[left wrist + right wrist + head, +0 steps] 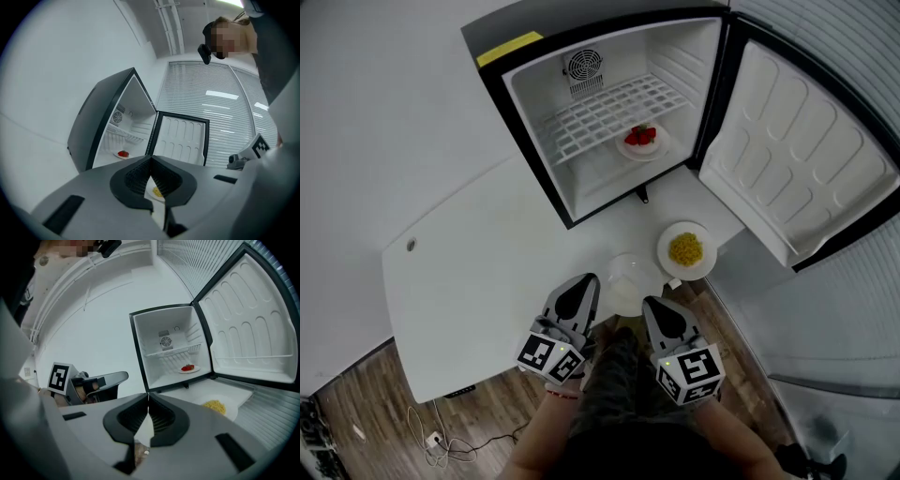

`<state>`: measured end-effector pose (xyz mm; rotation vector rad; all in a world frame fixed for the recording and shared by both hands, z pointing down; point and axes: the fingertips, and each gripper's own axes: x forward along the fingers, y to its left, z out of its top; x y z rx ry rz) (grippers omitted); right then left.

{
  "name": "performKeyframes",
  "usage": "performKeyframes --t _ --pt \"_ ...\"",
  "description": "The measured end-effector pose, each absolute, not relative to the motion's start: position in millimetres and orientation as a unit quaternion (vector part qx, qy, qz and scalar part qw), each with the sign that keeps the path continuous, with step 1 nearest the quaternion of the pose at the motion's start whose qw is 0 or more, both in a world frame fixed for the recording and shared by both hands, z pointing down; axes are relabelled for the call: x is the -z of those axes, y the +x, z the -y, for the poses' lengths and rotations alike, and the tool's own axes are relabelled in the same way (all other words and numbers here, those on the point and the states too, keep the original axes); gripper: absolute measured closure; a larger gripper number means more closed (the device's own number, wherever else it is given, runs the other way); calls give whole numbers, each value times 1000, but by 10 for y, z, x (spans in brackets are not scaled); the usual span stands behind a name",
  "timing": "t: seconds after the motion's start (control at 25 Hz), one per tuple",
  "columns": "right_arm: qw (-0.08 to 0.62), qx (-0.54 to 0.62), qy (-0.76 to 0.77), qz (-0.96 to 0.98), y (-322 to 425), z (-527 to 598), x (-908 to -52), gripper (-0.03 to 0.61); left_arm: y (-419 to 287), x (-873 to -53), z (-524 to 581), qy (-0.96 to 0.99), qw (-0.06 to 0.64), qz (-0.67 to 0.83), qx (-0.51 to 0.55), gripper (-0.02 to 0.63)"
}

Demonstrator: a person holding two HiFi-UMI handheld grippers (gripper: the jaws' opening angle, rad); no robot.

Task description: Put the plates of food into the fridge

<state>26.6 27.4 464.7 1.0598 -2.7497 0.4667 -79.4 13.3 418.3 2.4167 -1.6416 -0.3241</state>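
Observation:
A white plate of yellow food [686,250] lies on the white table [478,281] in front of the open mini fridge [609,103]. A plate of red strawberries [642,141] sits on the fridge floor under the wire shelf [609,112]. Both grippers hover low over the table's near edge, well short of the yellow plate. My left gripper [586,281] is shut with nothing in it, and so is my right gripper [654,305]. The right gripper view shows the yellow food plate [216,406] ahead to the right and the strawberries [188,368] inside the fridge.
The fridge door [797,159] stands swung wide to the right, past the table's edge. A pale round dish [628,274] lies on the table just ahead of the grippers. Wooden floor [375,412] with a cable shows below left.

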Motion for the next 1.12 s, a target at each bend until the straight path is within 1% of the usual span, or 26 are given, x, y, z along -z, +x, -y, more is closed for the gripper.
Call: performKeyframes --t 0.2,0.36,0.4,0.44,0.48,0.56,0.68,0.8,1.08,1.12 --pt "109 -213 387 890 413 -387 -5063 570 -839 -4282 -267 810 111 564 115 607" --pt "100 -306 419 849 554 -385 -5417 568 -863 -4385 -344 806 121 568 112 607" --pt "93 -331 425 837 580 -368 -5490 550 -871 -4411 -355 805 123 569 112 607" --pt "85 -358 428 825 591 -353 -5561 488 -880 -4436 -366 804 126 570 113 607" --pt "76 -388 428 813 591 -338 -5632 453 -890 -4460 -379 803 128 571 114 607" --pt "54 -448 425 785 571 -305 -5776 430 -911 -4504 -406 801 134 573 116 607" --pt "27 -512 425 746 542 -221 -5948 426 -941 -4546 -436 798 140 575 115 607" --pt "2 -550 411 727 477 -126 -6009 426 -970 -4547 -427 799 140 574 112 607" --pt "-3 -587 369 721 275 -139 -6061 428 -1059 -4559 -388 795 144 578 111 607" --pt "-5 -591 367 719 262 -146 -6063 446 -1064 -4554 -372 796 145 577 110 607"
